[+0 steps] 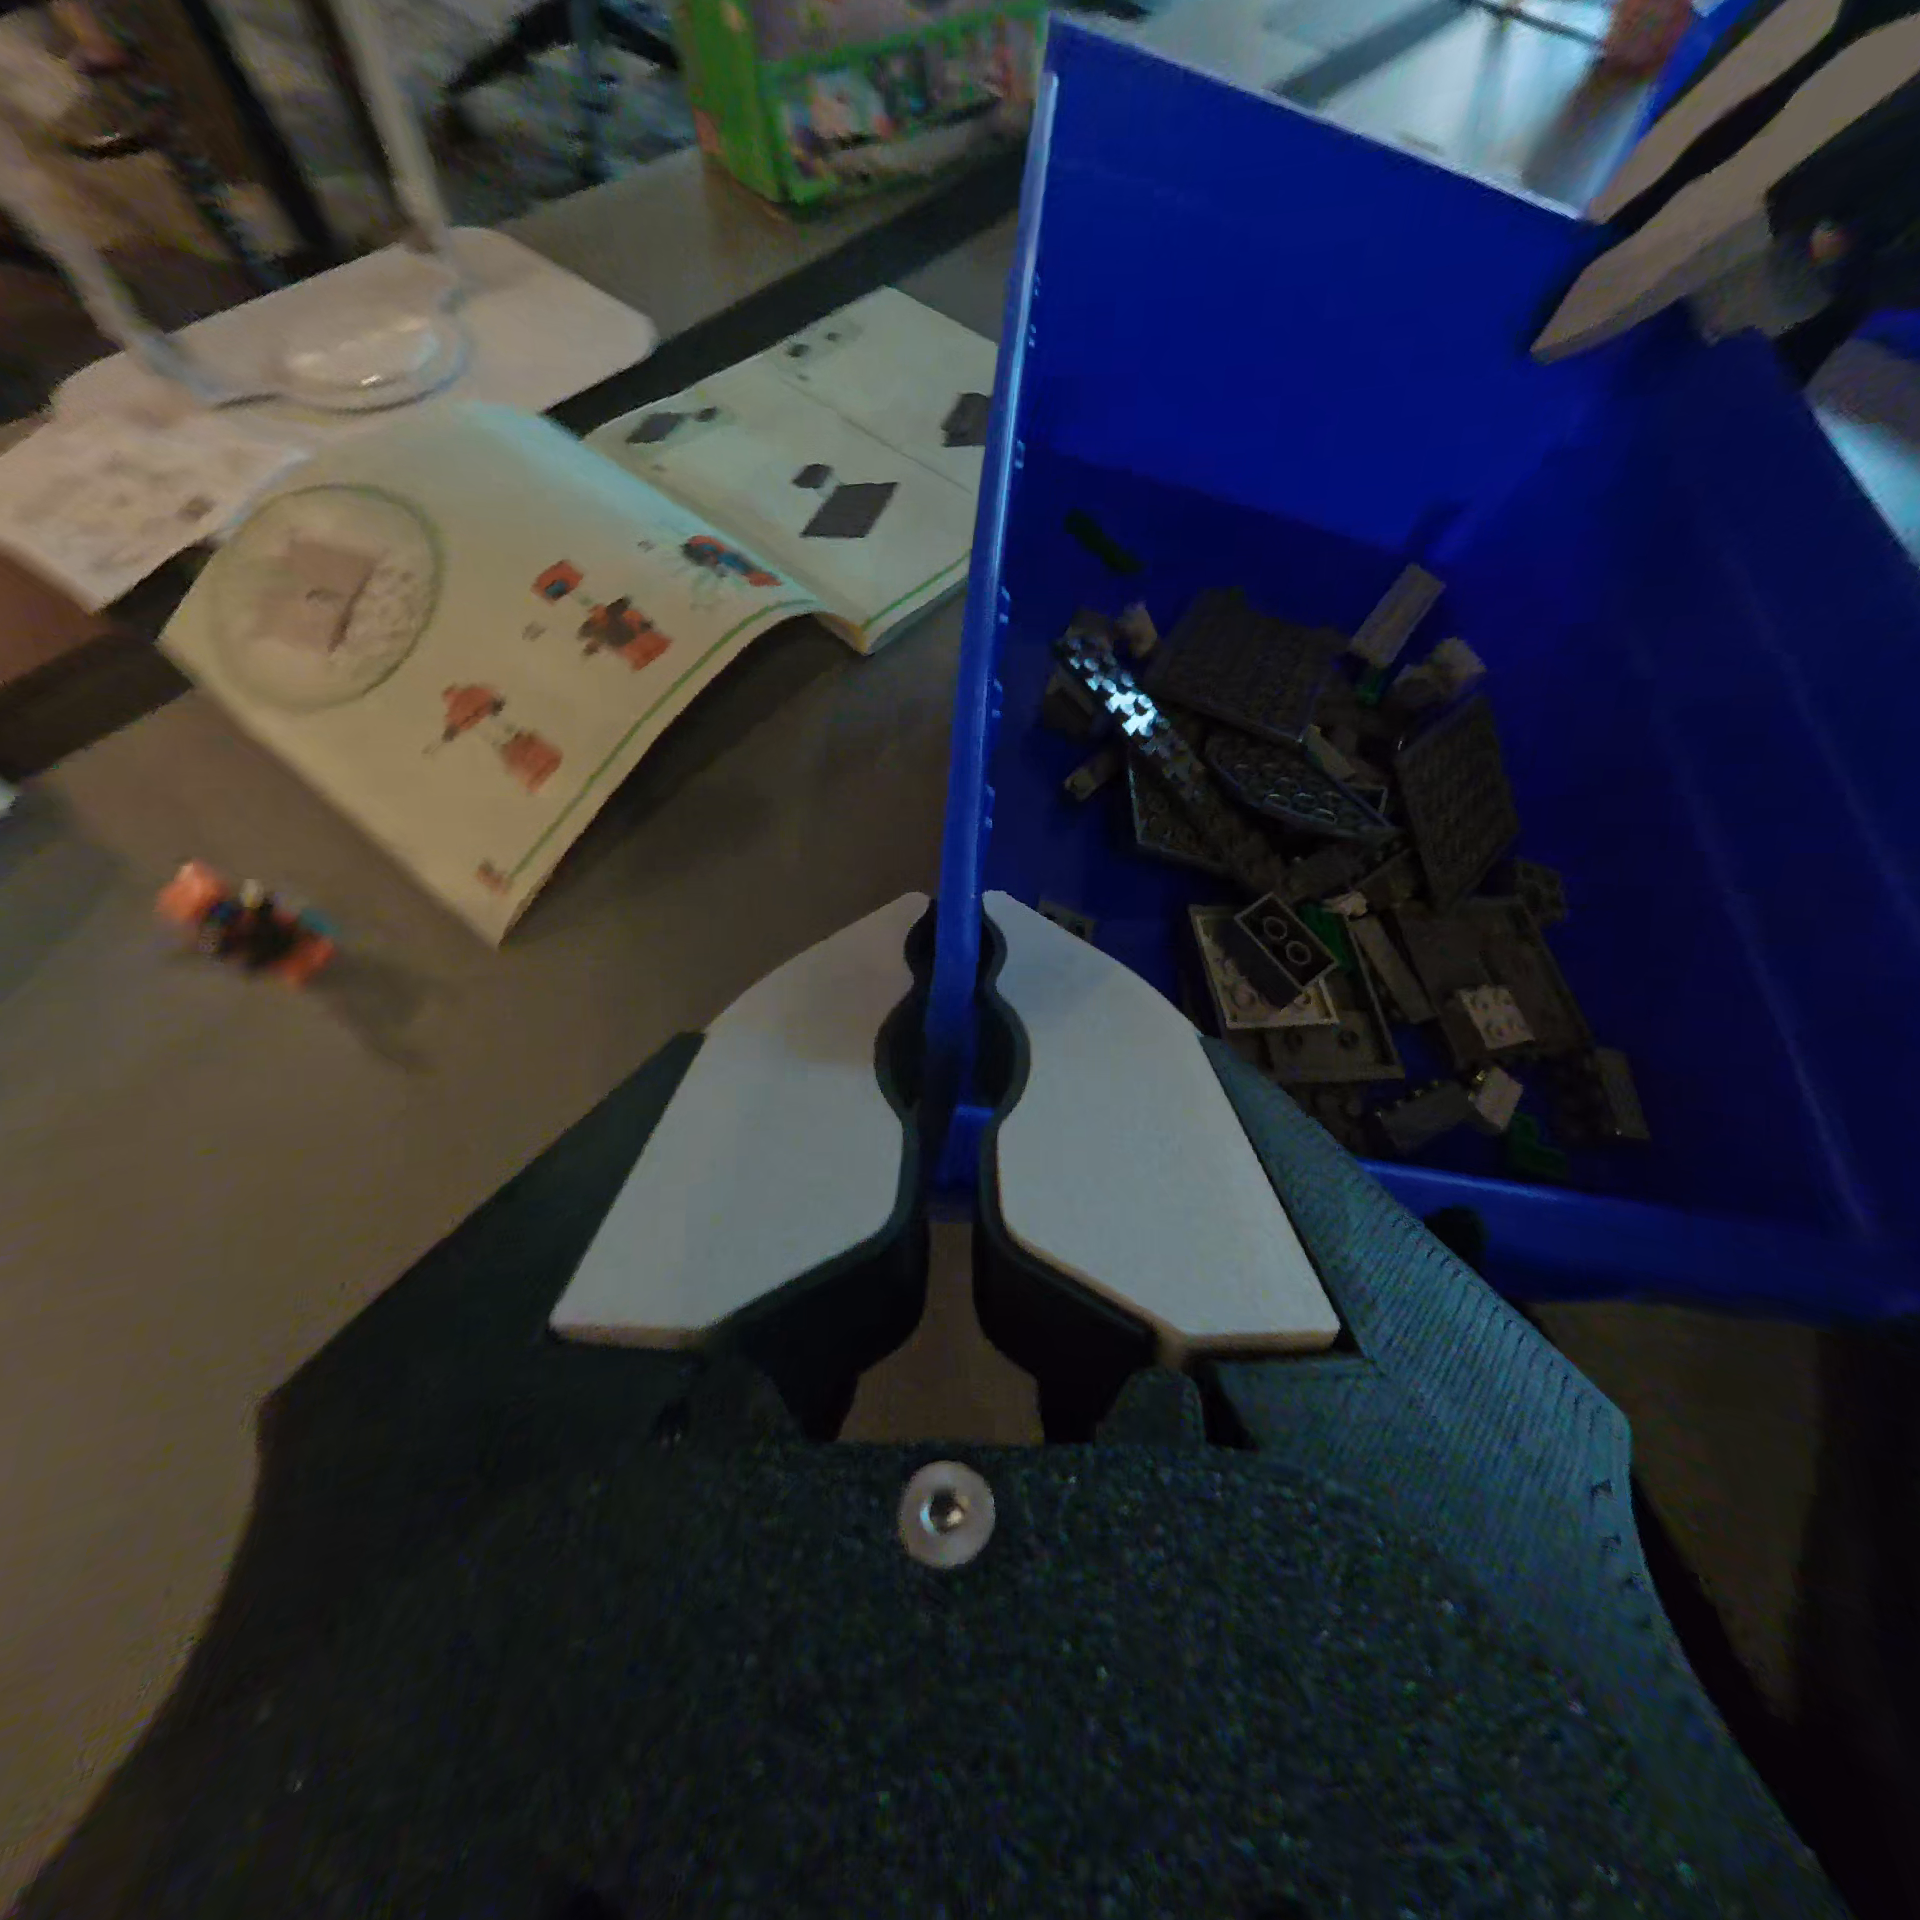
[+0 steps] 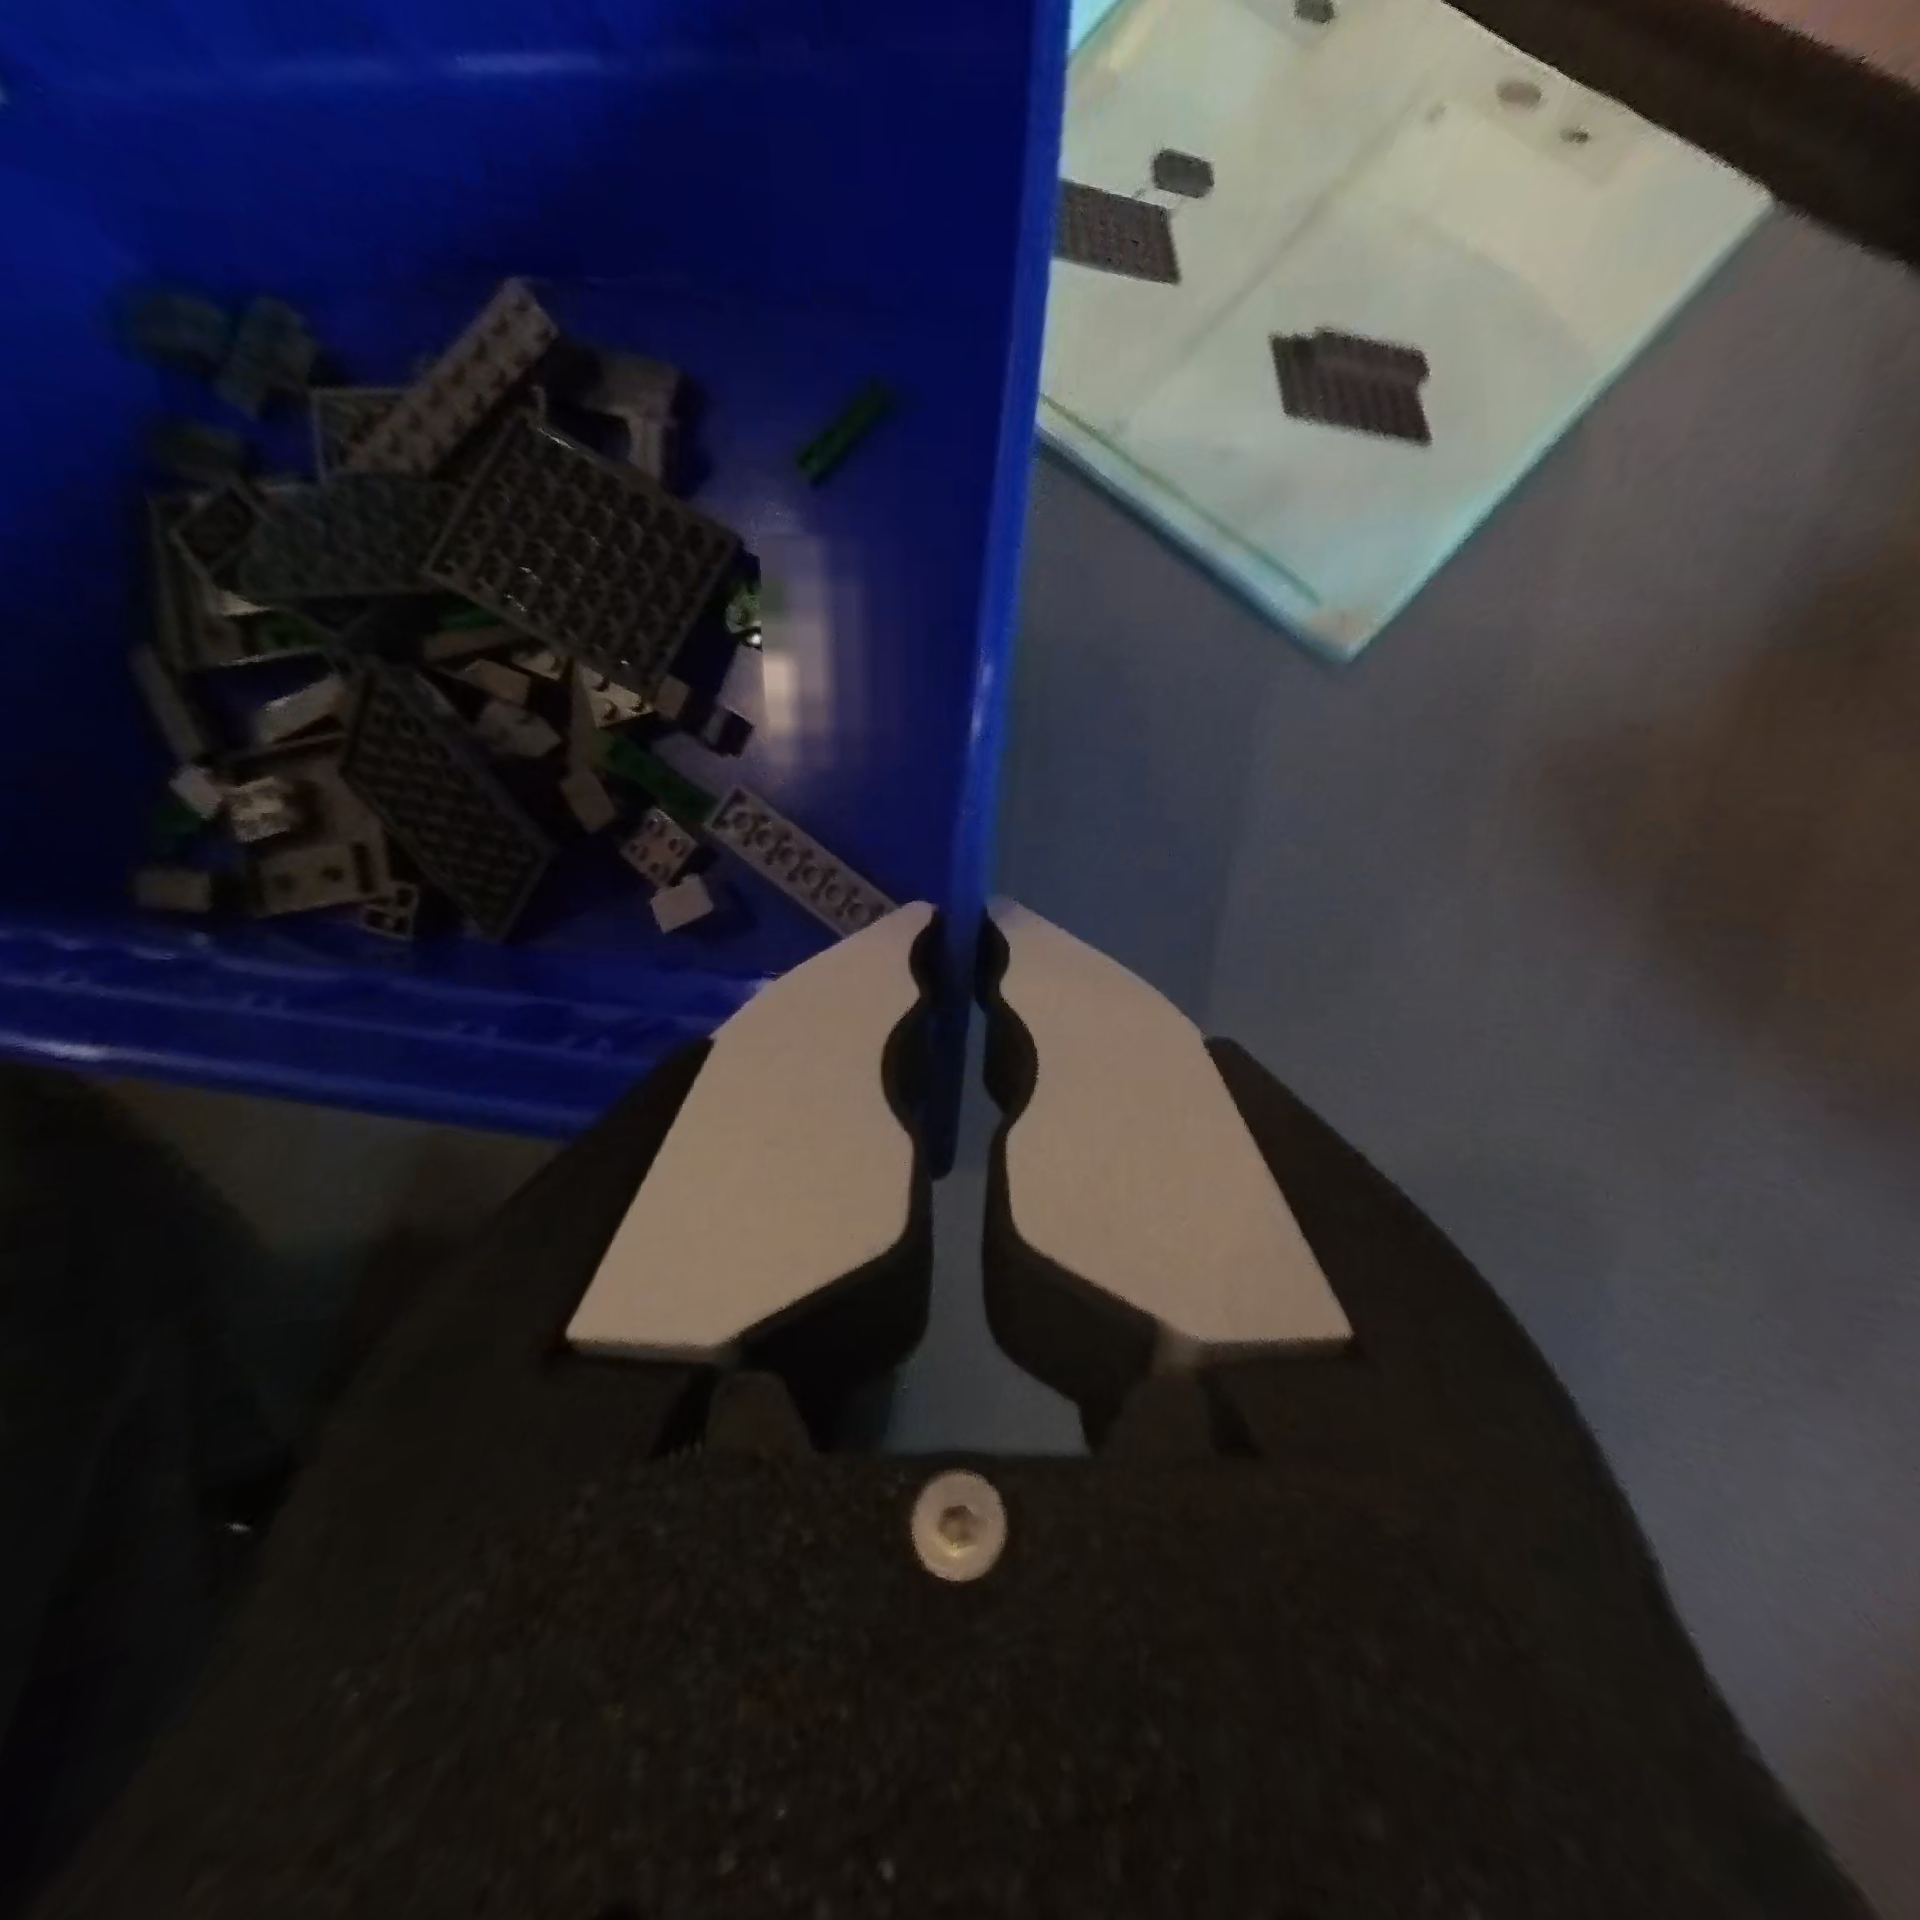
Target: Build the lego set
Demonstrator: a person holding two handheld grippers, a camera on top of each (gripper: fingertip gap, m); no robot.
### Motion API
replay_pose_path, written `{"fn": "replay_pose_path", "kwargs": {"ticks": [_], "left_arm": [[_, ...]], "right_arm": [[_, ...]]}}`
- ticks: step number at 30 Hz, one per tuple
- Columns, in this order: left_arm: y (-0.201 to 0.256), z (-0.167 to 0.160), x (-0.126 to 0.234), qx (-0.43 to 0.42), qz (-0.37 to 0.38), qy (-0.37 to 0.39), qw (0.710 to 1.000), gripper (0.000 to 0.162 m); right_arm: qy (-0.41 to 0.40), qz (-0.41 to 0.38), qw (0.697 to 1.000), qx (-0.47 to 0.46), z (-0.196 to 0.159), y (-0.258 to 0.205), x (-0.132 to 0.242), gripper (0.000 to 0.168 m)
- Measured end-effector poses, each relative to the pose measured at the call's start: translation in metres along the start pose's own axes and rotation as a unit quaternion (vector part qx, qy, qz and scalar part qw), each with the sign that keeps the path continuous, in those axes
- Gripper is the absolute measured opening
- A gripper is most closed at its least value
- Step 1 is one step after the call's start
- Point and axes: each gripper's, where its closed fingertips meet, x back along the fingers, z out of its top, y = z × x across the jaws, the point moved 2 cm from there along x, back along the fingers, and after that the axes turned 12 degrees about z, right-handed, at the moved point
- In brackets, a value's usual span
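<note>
A blue plastic bin (image 1: 1299, 312) holds a heap of dark grey and light grey lego plates and bricks (image 1: 1330, 852). My left gripper (image 1: 956, 914) is shut on the bin's left wall near a corner. My right gripper (image 2: 961, 914) is shut on another thin wall of the same bin (image 2: 520, 135), with the brick heap (image 2: 436, 644) to its left. The right gripper also shows in the left wrist view (image 1: 1704, 229), at the bin's far rim. A small green piece (image 2: 847, 431) lies apart from the heap.
An open instruction booklet (image 1: 499, 644) lies on the grey table left of the bin and also shows in the right wrist view (image 2: 1351, 312). A small orange and black lego figure (image 1: 249, 925) stands near it. A clear stand (image 1: 353, 343) and a green box (image 1: 852, 94) stand farther back. The tips of one gripper are about 30 cm away from the tips of the other.
</note>
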Motion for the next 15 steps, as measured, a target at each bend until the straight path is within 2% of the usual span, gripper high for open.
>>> {"fn": "replay_pose_path", "kwargs": {"ticks": [6,12,15], "left_arm": [[-0.011,-0.029,0.034,0.073,0.066,0.025,0.995,0.004],[-0.027,-0.044,0.072,0.104,0.121,0.055,0.986,0.004],[-0.04,-0.051,0.089,0.122,0.146,0.059,0.98,0.005]], "right_arm": [[-0.02,0.029,0.998,0.059,0.043,-0.006,-0.026,0.002],[0.049,0.052,0.994,0.087,0.079,-0.025,-0.033,0.009],[0.091,0.05,0.991,0.083,0.086,-0.026,-0.025,0.022]]}}
